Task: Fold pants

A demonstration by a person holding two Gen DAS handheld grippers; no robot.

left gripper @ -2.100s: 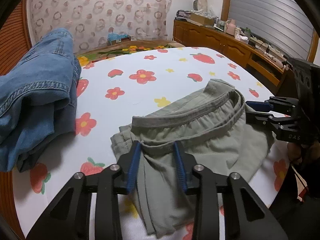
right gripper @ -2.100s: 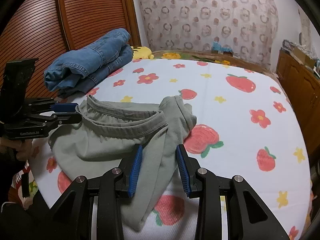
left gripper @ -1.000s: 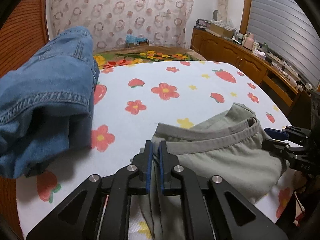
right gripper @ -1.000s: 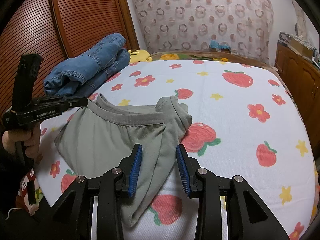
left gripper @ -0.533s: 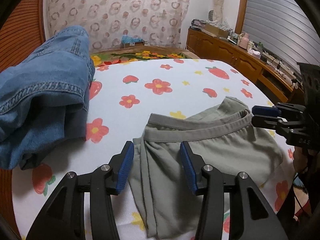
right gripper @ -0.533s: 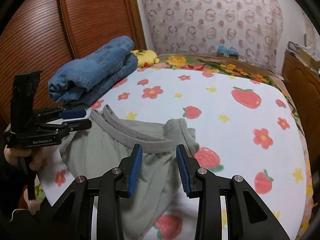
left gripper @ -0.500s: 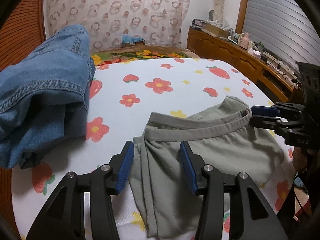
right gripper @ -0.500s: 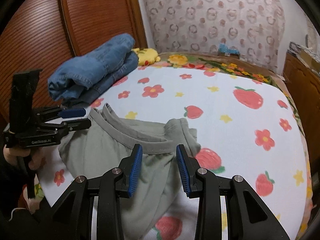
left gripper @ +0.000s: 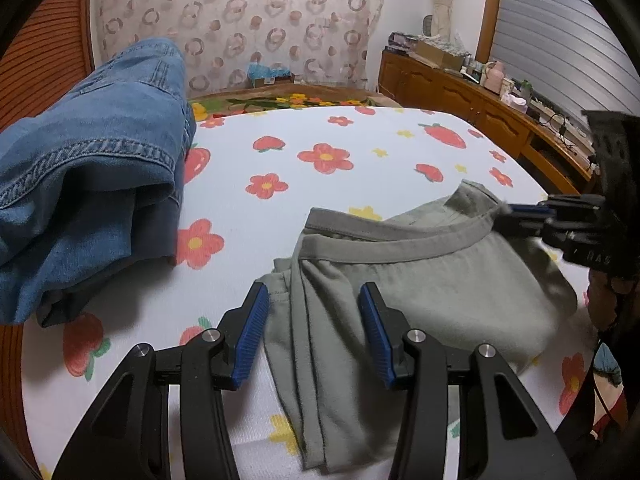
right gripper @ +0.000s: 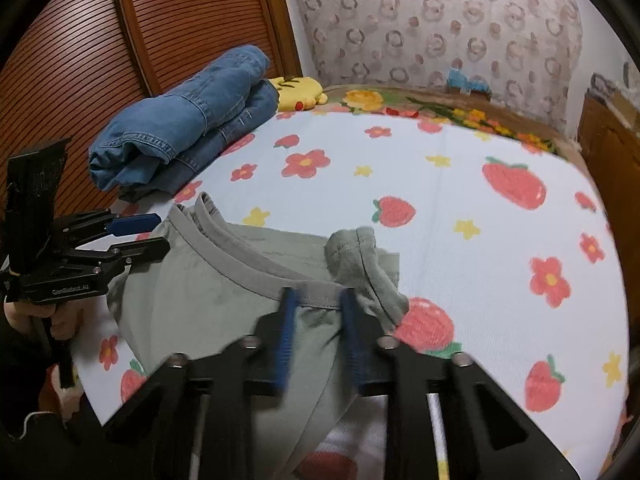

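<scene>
Grey-green pants [left gripper: 420,280] lie rumpled on the bed [left gripper: 360,136] — left gripper [left gripper: 314,312] wide over them; right gripper [right gripper: 316,312], just closing, narrow astride the waistband.

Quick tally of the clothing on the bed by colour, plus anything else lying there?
Grey-green pants: 1
Blue denim garments, folded in one pile, number of pieces unclear: counted as 1
Yellow plush toy beside the denim: 1
Total: 3
</scene>
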